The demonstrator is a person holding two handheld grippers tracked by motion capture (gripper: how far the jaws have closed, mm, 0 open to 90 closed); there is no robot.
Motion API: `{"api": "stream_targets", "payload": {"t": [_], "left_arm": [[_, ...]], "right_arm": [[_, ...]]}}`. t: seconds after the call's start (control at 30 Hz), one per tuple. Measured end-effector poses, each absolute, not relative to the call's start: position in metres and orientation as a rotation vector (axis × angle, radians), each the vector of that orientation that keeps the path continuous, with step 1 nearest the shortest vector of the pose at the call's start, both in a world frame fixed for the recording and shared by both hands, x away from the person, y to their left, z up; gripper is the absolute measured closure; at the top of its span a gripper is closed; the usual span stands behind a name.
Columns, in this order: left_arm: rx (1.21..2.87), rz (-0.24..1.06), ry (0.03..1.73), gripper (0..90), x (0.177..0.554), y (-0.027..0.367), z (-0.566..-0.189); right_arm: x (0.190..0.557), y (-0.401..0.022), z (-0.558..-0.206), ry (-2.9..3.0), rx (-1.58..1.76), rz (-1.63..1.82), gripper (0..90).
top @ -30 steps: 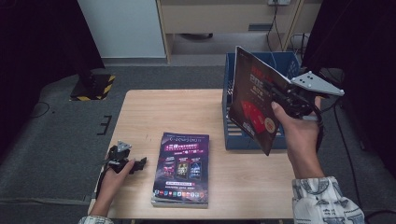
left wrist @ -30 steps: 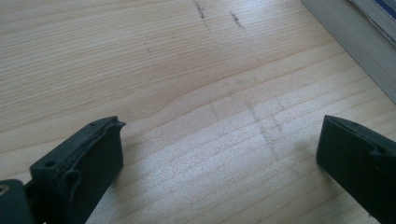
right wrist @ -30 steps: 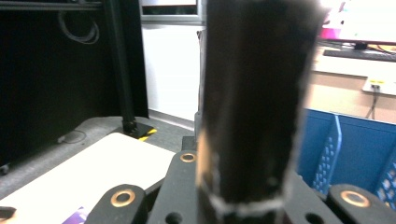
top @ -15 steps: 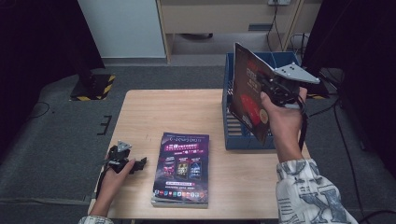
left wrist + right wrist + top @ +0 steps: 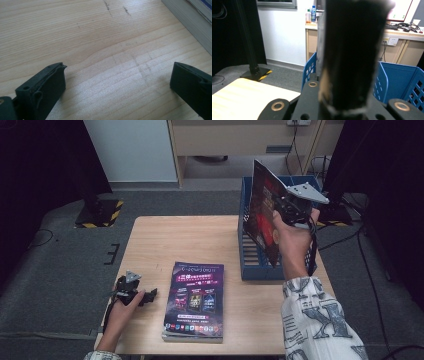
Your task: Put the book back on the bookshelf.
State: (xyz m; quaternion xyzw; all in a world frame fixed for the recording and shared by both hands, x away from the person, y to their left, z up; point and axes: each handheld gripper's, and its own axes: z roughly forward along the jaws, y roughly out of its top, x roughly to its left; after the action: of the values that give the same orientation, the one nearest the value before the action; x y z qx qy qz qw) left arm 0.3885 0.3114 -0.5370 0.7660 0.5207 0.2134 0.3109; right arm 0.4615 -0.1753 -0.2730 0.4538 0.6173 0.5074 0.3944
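My right gripper (image 5: 286, 211) is shut on a dark red-covered book (image 5: 261, 212), held upright and edge-on above the blue slotted basket (image 5: 250, 262) at the table's right. In the right gripper view the book's dark edge (image 5: 349, 55) rises between my jaws (image 5: 342, 100), with the basket's blue walls (image 5: 398, 80) behind it. A stack of purple-covered books (image 5: 195, 300) lies flat near the table's front. My left gripper (image 5: 146, 296) rests on the wooden table (image 5: 190, 240) left of that stack, open, with only bare wood (image 5: 117, 77) between its fingers (image 5: 47, 82).
The stack's page edge (image 5: 190, 22) lies just beyond the left gripper. Past the table stand a wooden cabinet (image 5: 240, 140), a black post on a striped base (image 5: 97, 212) and cables on the grey floor. Dark curtains hang at both sides.
The right hand has carried the book leftward and slightly down, over the blue basket, turning it more edge-on. The left hand and the stack have not moved.
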Motion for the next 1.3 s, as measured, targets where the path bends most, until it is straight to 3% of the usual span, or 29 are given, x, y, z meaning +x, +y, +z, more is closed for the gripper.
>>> {"api": "stream_targets", "payload": {"t": [1.3], "left_arm": [[2.021,0.561,1.375,0.0,0.389,0.311,-0.537]], "right_arm": [[0.495,-0.158,-0.319,1.469,1.195,1.299,86.9]]}}
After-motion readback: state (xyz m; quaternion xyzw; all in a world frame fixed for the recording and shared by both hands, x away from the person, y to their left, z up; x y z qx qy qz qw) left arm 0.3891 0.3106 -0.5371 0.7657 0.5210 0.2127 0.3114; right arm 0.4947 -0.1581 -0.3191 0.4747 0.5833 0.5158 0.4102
